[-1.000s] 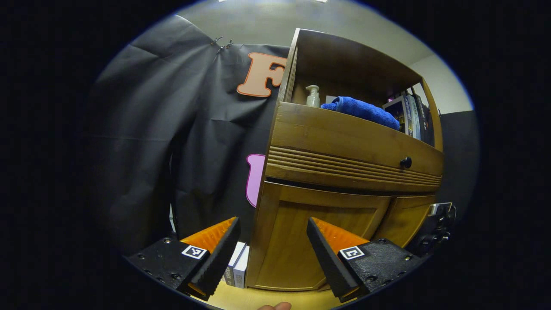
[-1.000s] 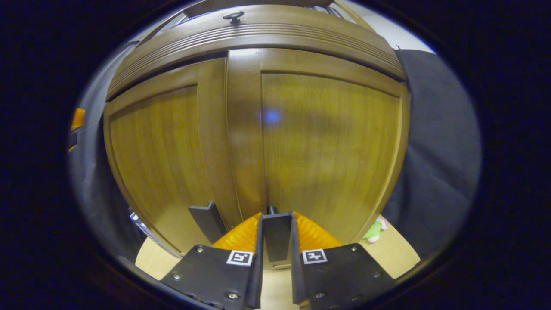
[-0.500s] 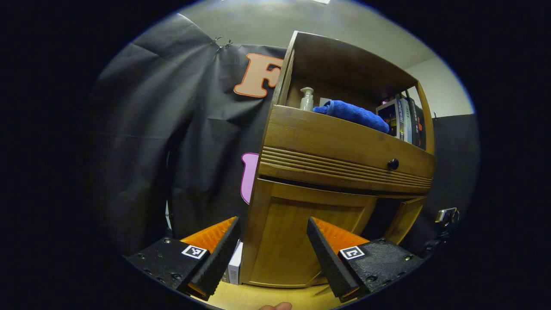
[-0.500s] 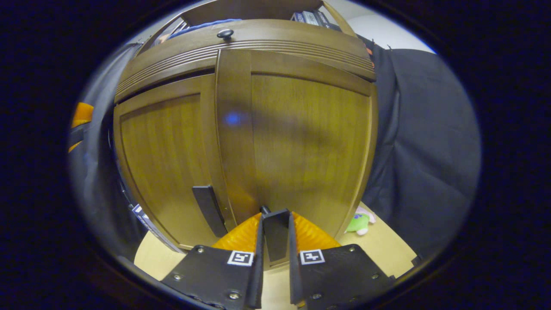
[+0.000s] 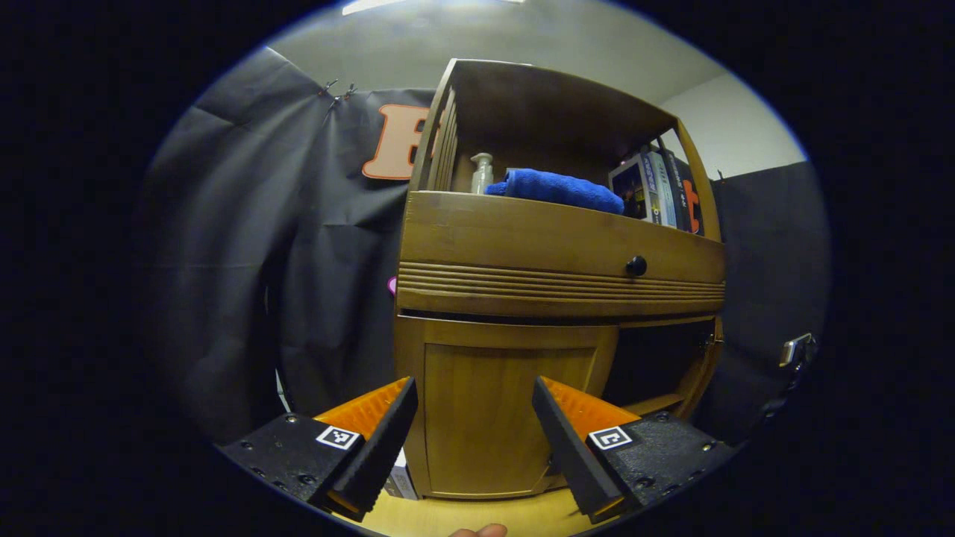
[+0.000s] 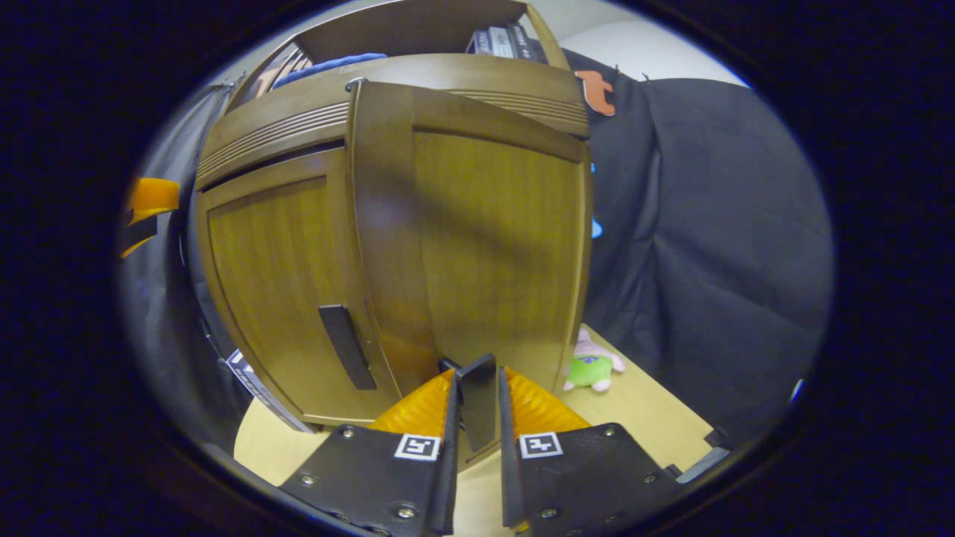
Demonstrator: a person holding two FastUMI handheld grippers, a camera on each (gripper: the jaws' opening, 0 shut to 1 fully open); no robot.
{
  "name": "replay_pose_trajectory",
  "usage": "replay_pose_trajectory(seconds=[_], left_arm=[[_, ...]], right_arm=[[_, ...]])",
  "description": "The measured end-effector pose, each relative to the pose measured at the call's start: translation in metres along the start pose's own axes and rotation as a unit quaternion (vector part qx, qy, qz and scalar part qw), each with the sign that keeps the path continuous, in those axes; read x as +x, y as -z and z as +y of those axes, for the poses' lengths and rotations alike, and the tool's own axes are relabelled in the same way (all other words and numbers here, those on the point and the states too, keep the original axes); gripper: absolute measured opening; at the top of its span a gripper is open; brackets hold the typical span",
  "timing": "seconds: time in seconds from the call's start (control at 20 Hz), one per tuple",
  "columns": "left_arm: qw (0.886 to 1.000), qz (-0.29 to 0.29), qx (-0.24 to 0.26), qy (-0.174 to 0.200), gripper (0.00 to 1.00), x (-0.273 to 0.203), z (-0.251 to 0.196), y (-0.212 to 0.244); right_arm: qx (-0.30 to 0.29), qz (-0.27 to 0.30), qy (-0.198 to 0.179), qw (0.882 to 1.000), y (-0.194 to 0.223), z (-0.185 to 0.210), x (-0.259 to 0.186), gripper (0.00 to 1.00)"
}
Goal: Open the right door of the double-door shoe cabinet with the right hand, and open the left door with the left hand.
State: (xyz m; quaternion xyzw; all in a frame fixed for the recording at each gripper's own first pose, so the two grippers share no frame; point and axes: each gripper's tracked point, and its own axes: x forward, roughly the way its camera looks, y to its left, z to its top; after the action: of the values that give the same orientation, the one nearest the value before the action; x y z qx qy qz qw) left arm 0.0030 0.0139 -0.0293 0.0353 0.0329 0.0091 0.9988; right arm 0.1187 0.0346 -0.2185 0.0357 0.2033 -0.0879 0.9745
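We see the right door point(image 6: 477, 231) of the shoe cabinet point(image 5: 552, 246) swung partly open, its dark handle point(image 6: 477, 399) pinched between the fingers of the right hand-held gripper point(image 6: 477, 418). The left door point(image 5: 485, 410) sits closed. The left hand-held gripper point(image 5: 474, 418) hangs before it, fingers spread. The opened compartment point(image 5: 656, 365) is too dark to make out.

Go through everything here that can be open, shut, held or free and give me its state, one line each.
Right wooden cabinet door: swung partly open, dark interior exposed.
Left wooden cabinet door: closed.
Flat dark handle of the right door: clamped between the right tool's fingers.
Flat dark handle of the left door: free, untouched.
Wooden drawer with round dark knob: closed.
Right tool: shut on the handle.
Left tool: open, holding nothing, facing the left door.
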Motion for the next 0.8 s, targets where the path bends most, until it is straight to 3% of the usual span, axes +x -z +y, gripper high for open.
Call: replay_pose_trajectory(seconds=[0.8], left_arm=[[0.997,0.030,-0.019,0.066,0.96,0.009,-0.052,0.022]], right_arm=[[0.026,0.000,0.075,0.997,-0.001,-0.019,-0.005,0.24]])
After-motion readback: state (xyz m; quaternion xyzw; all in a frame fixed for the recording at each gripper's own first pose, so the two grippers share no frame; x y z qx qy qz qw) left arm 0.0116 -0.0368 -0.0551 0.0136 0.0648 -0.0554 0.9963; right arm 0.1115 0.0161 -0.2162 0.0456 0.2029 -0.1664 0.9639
